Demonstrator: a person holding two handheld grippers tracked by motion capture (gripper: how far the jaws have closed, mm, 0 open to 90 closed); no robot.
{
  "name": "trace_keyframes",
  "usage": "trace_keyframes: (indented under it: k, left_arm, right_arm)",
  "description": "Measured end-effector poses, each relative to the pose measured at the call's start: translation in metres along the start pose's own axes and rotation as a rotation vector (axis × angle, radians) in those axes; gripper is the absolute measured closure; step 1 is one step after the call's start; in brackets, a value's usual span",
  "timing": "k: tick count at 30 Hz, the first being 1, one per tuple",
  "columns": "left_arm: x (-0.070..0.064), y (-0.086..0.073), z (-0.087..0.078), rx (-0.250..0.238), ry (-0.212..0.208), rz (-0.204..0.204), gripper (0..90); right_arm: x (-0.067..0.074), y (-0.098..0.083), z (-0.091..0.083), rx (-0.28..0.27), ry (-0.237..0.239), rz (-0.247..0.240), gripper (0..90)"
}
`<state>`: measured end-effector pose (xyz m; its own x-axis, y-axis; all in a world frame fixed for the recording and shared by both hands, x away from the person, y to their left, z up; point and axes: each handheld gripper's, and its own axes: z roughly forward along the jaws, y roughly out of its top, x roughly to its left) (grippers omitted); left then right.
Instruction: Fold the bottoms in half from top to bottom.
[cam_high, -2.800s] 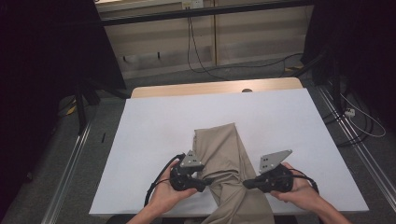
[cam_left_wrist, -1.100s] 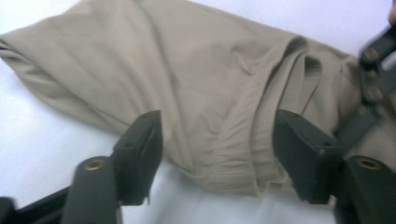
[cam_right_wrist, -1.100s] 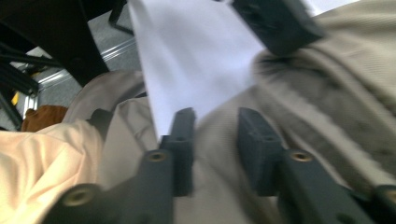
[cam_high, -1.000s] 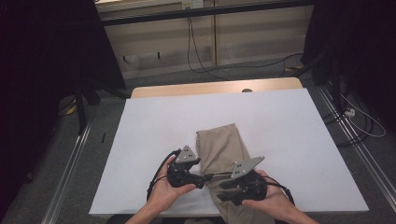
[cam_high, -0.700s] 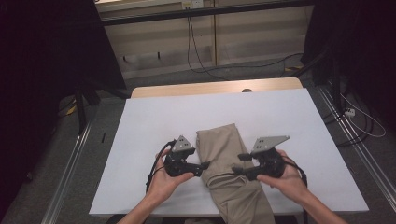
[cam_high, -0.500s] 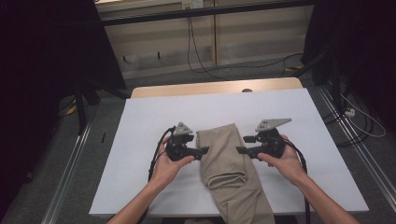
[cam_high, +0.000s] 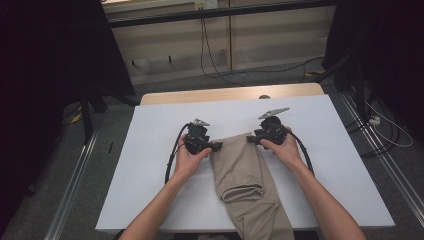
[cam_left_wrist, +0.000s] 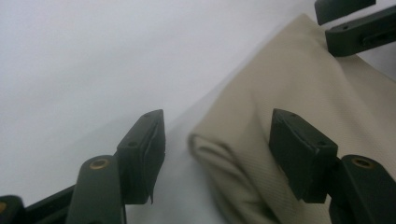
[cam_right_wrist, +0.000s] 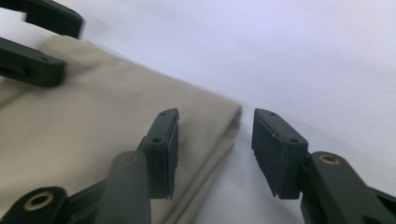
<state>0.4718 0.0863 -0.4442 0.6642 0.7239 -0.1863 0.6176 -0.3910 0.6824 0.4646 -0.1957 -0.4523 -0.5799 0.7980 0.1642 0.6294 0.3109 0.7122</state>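
khaki trousers (cam_high: 243, 170), folded into a long strip, lie w/ their far folded end right between the two grippers. left gripper (cam_left_wrist: 217, 149): jaws partway open, straddling the near-left corner of that fold, one pad on the bare white cover, the other over the cloth, nothing pinched yet; they've just been closing a bit w/ the cloth edge between them. right gripper (cam_right_wrist: 215, 151): same story mirrored, jaws about half open around the right corner of the fold, not pressing, also just narrowed some.

from the high view the left gripper (cam_high: 206, 145) & right gripper (cam_high: 260, 137) sit at opposite corners of the far end, tips pointing inward at each other across the cloth. the trousers' long axis runs from there back toward the person & off the near edge of the table (cam_high: 150, 200). both hands equally close, each touching-near its own corner, so prob. a two-corner pinch comes next.

vs a second ago: both hands were lower down, nearer the person, bunched over the mid part of the cloth; now they're further up the table & spread apart to the end corners. the fold itself looks about the same.
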Motion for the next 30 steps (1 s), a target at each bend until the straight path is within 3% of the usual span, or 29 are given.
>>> trace_keyframes:
  k: [5,7,9,11,12,14,17,19,21,25,30]
  left_arm:
    - [0.009,-0.005,0.004,0.015,-0.006,-0.026,26.9]
    - [0.005,-0.006,0.006,0.014,0.003,-0.004,21.0]
    - [0.000,-0.005,0.007,0.018,0.024,0.013,20.5]
    - [-0.006,-0.007,0.007,0.022,0.032,0.057,26.1]
    - [-0.008,-0.009,0.004,0.031,0.007,0.084,36.0]
    - [-0.011,-0.009,0.002,0.055,-0.085,0.070,63.7]
    - [-0.012,-0.009,0.002,0.057,-0.104,0.026,77.5]
    - [-0.008,-0.006,0.000,0.042,-0.106,-0.005,80.6]
    - [-0.002,0.000,-0.006,-0.003,-0.103,-0.032,81.7]
    - [0.008,0.022,-0.018,-0.082,-0.081,-0.077,82.1]
    - [0.020,0.060,-0.031,-0.154,-0.048,-0.082,82.1]
  right_arm:
    - [0.000,-0.002,0.008,0.010,0.011,-0.031,42.4]
    - [0.004,-0.003,0.009,0.017,0.006,-0.078,45.3]
    - [0.005,-0.003,0.008,0.021,0.024,-0.083,55.4]
    - [0.008,-0.003,0.008,0.030,0.049,-0.096,64.8]
    - [0.010,-0.002,0.008,0.038,0.069,-0.093,71.8]
    - [0.013,-0.001,0.009,0.053,0.105,-0.070,81.9]
    - [0.012,0.000,0.008,0.052,0.116,-0.038,84.7]
    - [0.010,0.001,0.004,0.022,0.126,-0.010,85.2]
    - [0.009,0.005,-0.003,-0.021,0.120,0.003,85.7]
    - [0.001,0.021,-0.017,-0.102,0.088,0.033,86.0]
    - [-0.006,0.052,-0.031,-0.199,0.059,0.058,86.1]
